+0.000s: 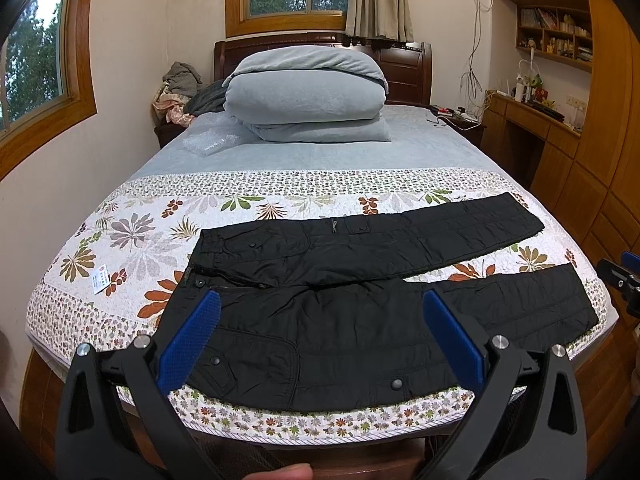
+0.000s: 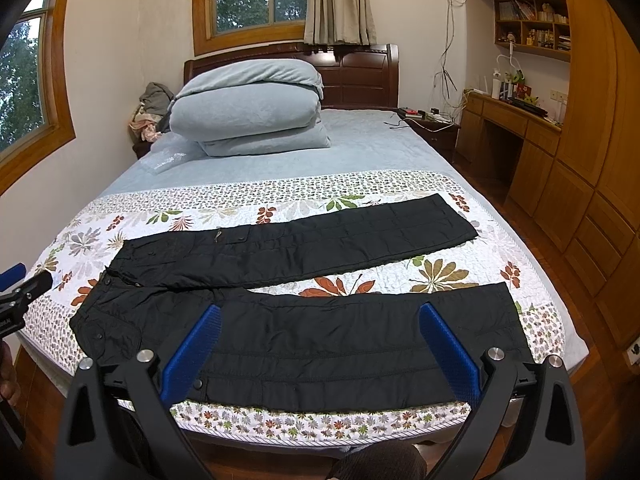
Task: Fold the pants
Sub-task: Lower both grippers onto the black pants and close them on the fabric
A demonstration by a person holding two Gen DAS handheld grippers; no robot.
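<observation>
Black padded pants [image 1: 340, 276] lie flat across the foot of the bed, waist to the left, both legs spread apart and pointing right; they also show in the right wrist view [image 2: 304, 280]. My left gripper [image 1: 322, 304] is open and empty, held above the waist and near-leg thigh. My right gripper [image 2: 320, 316] is open and empty, above the middle of the near leg. The right gripper's tip shows at the left wrist view's right edge [image 1: 624, 276], and the left gripper's tip shows at the right wrist view's left edge [image 2: 20, 284].
The bed [image 1: 132, 240] has a floral quilt at the foot and a blue sheet behind. A folded blue duvet [image 1: 312, 92] sits at the headboard, with bubble wrap [image 1: 212, 140] and a clothes pile [image 1: 180, 92] to its left. A wooden desk and cabinets [image 1: 560, 152] line the right side.
</observation>
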